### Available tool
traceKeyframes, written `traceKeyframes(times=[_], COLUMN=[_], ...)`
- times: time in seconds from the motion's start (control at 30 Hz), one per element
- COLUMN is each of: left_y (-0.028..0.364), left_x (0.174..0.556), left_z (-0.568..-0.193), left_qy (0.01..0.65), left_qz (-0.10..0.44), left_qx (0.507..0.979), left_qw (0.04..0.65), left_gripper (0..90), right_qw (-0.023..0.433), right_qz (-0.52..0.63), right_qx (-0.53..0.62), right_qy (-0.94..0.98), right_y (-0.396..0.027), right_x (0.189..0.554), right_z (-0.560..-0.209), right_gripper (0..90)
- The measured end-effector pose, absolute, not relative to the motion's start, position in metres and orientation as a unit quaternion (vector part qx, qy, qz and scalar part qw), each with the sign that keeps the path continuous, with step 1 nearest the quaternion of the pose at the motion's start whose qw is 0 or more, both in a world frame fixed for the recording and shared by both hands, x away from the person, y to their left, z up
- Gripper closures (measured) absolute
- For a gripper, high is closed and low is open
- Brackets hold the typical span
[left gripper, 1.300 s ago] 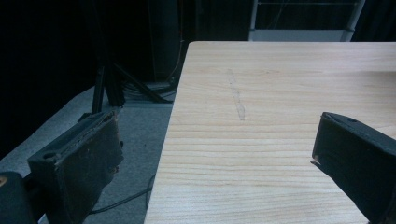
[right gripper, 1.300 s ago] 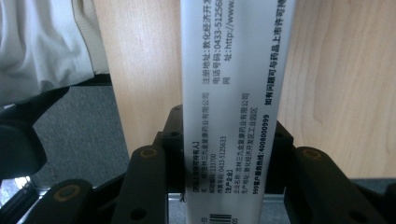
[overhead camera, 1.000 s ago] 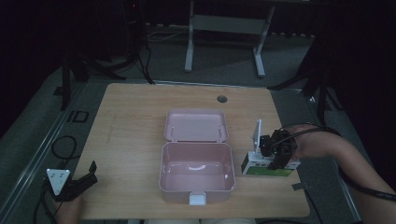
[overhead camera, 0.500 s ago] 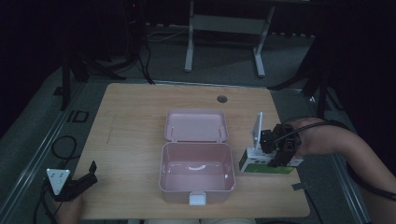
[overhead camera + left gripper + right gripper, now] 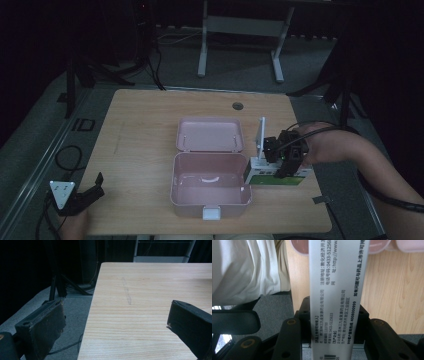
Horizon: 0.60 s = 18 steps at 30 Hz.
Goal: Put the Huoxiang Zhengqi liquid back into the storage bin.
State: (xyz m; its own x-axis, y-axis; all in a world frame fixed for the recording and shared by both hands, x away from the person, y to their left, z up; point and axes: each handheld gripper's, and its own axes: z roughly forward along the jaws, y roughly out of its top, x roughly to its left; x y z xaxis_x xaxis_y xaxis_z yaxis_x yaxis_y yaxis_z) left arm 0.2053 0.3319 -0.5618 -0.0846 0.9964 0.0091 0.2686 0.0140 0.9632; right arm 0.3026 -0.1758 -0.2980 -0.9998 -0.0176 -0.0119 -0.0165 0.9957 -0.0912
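While the right gripper [image 5: 281, 159] pinches the medicine carton [image 5: 338, 290] by its narrow sides at three o'clock of the pink lunchbox [image 5: 210, 186], it is probably light, crushable; left gripper [image 5: 117, 322] spread.

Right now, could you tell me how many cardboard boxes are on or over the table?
1: a white and green box, gripped by the right gripper beside the open pink container.

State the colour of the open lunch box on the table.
Pale pink, clearest in the high view: lunch box.
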Motion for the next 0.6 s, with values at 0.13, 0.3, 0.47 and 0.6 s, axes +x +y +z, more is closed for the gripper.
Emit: traceKeyframes(times=[0.13,0.3,0.47,0.6], left_y=[0.332,0.332,0.332,0.332], left_x=[0.205,0.205,0.205,0.205], left_z=[-0.562,-0.562,-0.562,-0.562], left_qy=[0.584,0.584,0.584,0.583], left_qz=[0.448,0.448,0.448,0.448], left_qx=[0.541,0.541,0.541,0.542], left_qw=[0.407,0.407,0.408,0.407], left_gripper=[1.7,1.7,1.6,1.7], right_qw=[0.007,0.007,0.005,0.001], right_qz=[-0.042,-0.038,-0.041,-0.044], right_qx=[-0.012,-0.024,-0.029,-0.039], right_qy=[0.999,0.999,0.999,0.998], right_y=[-0.165,-0.149,-0.133,-0.119], right_x=[0.305,0.303,0.301,0.299], right_z=[-0.298,-0.3,-0.303,-0.308], right_gripper=[62.3,62.2,62.3,62.2])
